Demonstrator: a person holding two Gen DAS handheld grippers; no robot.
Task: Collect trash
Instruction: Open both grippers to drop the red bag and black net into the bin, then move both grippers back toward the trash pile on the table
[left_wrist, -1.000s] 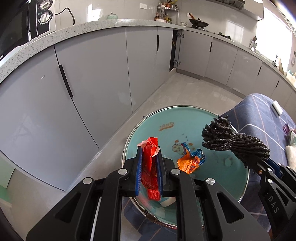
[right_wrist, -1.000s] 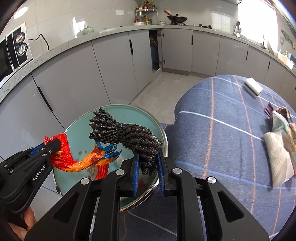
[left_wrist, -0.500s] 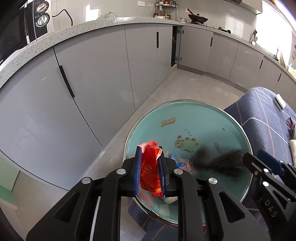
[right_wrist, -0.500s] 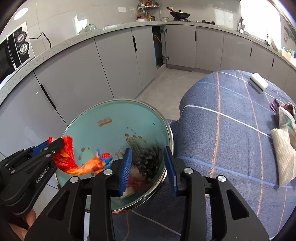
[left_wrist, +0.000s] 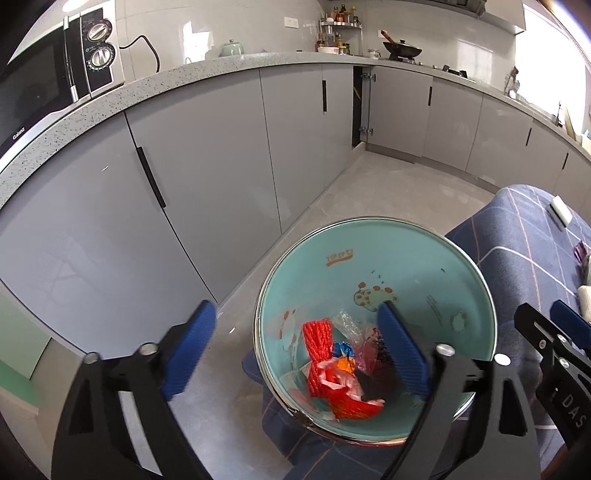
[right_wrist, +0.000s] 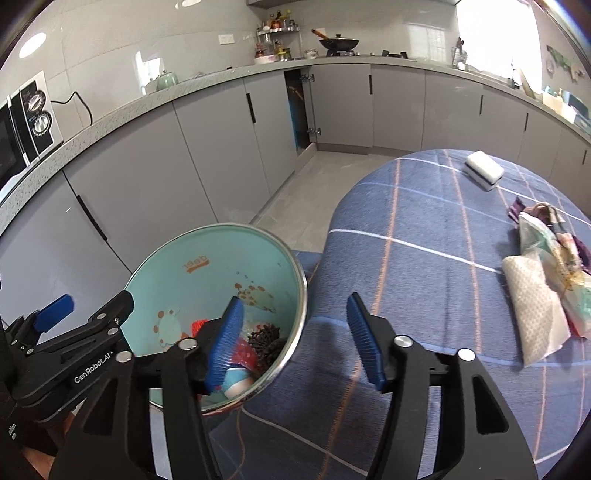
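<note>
A teal bin (left_wrist: 436, 258) with a metal rim (right_wrist: 301, 291) stands on the floor beside the table. At its bottom lie a red wrapper (left_wrist: 321, 347), clear plastic and a black knotted bundle (right_wrist: 264, 338). My left gripper (left_wrist: 299, 347) hovers over the bin's left rim, its jaws opening wide with nothing between them. My right gripper (right_wrist: 295, 339) hangs over the bin's right rim, jaws opening, also with nothing between them. The left gripper (right_wrist: 88, 314) shows at the left of the right wrist view.
A table with a blue plaid cloth (right_wrist: 424, 240) carries a white block (right_wrist: 484, 170), a white mesh pad (right_wrist: 532, 314) and crumpled wrappers (right_wrist: 554, 236). Grey cabinets (left_wrist: 207, 155) and a microwave (left_wrist: 55, 77) line the far side. Grey floor (left_wrist: 388, 192) lies between.
Both grippers opened. The red wrapper dropped from the left one and the black bundle from the right one into the bin.
</note>
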